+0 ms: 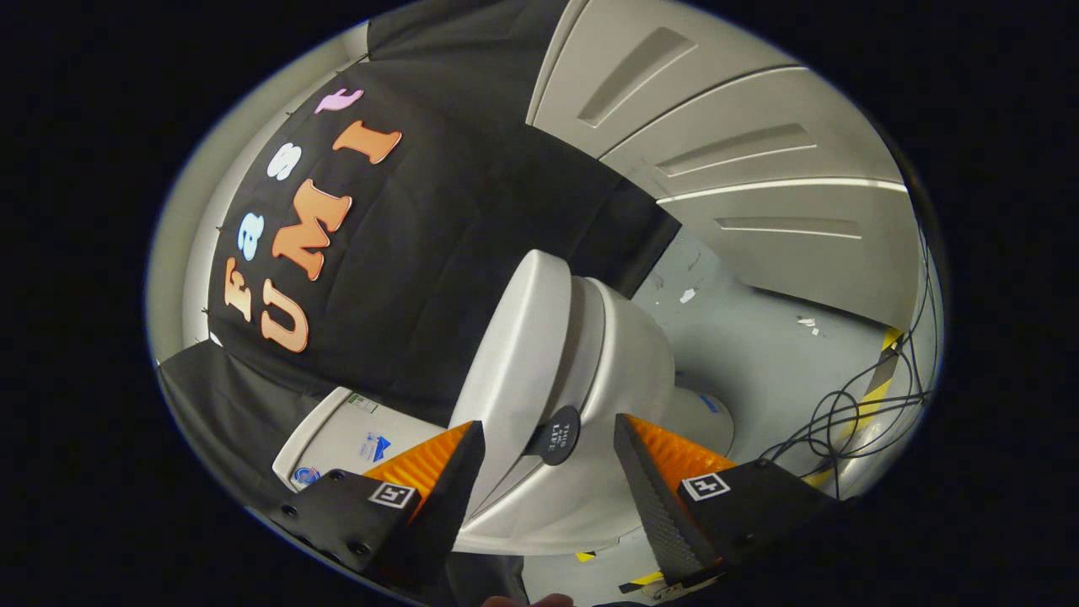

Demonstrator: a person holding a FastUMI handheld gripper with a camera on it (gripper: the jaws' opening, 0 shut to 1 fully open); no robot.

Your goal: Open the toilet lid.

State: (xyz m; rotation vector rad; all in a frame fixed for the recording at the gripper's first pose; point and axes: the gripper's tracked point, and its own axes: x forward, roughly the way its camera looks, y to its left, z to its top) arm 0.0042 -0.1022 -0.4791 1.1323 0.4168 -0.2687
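Note:
The whole scene looks rolled to one side. The white toilet lid [514, 354] lies close against the seat and bowl [628, 362], with a narrow shadowed gap between them that widens farther from me. A small round black tab [556, 434] sticks out from the lid's edge. My gripper [548, 428] is open, with the tab between the two fingertips and neither finger pressing on it. One finger [455, 472] overlaps the lid's outer face and the other [649, 472] stands on the bowl side. The white tank [341, 438], with stickers on it, sits beside the lid.
Black cloth wall [438, 253] hangs behind the toilet. A grey panelled wall [742, 160] stands on the bowl side. Loose black cables [851, 413] and yellow-black tape [881, 384] lie on the grey floor [759, 337] past the bowl.

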